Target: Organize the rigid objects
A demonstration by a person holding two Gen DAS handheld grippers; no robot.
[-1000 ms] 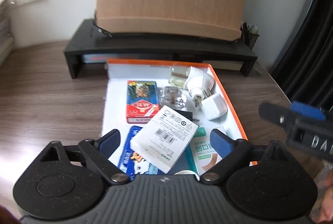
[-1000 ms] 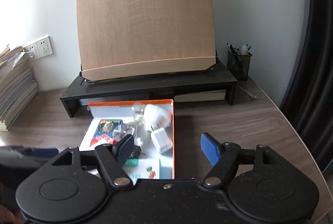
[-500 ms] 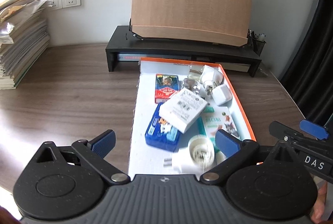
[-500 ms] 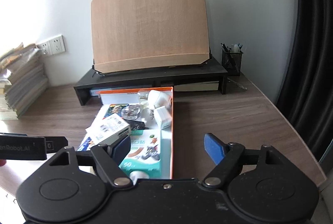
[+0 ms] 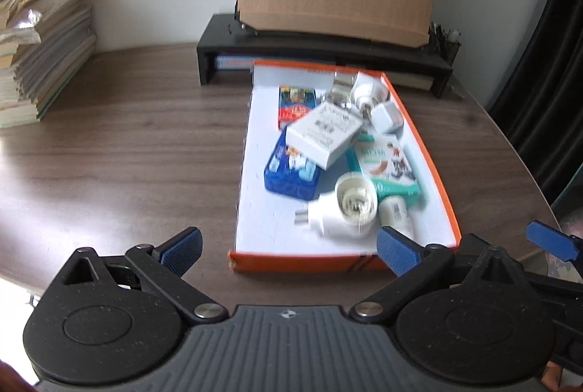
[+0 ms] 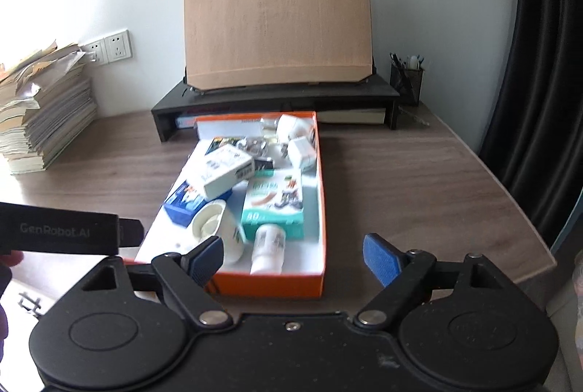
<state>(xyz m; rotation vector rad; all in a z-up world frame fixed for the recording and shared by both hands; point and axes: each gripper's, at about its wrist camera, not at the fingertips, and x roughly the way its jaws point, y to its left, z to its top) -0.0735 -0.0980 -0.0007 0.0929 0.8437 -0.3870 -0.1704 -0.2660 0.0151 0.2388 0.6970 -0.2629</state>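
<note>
Left gripper wide open, empty; right gripper opening, empty. Both short of shallow orange-walled white box on wood-grain bench; rigid items already collected inside.

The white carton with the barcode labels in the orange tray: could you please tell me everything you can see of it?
The white carton is a flat rectangular box, cardboard by its look, closed, with printed barcodes and small text on its top face. It lies tilted and askew in the orange tray, propped on the blue box beneath its near end, its far end over the red card pack. No gripper touches it.
</note>
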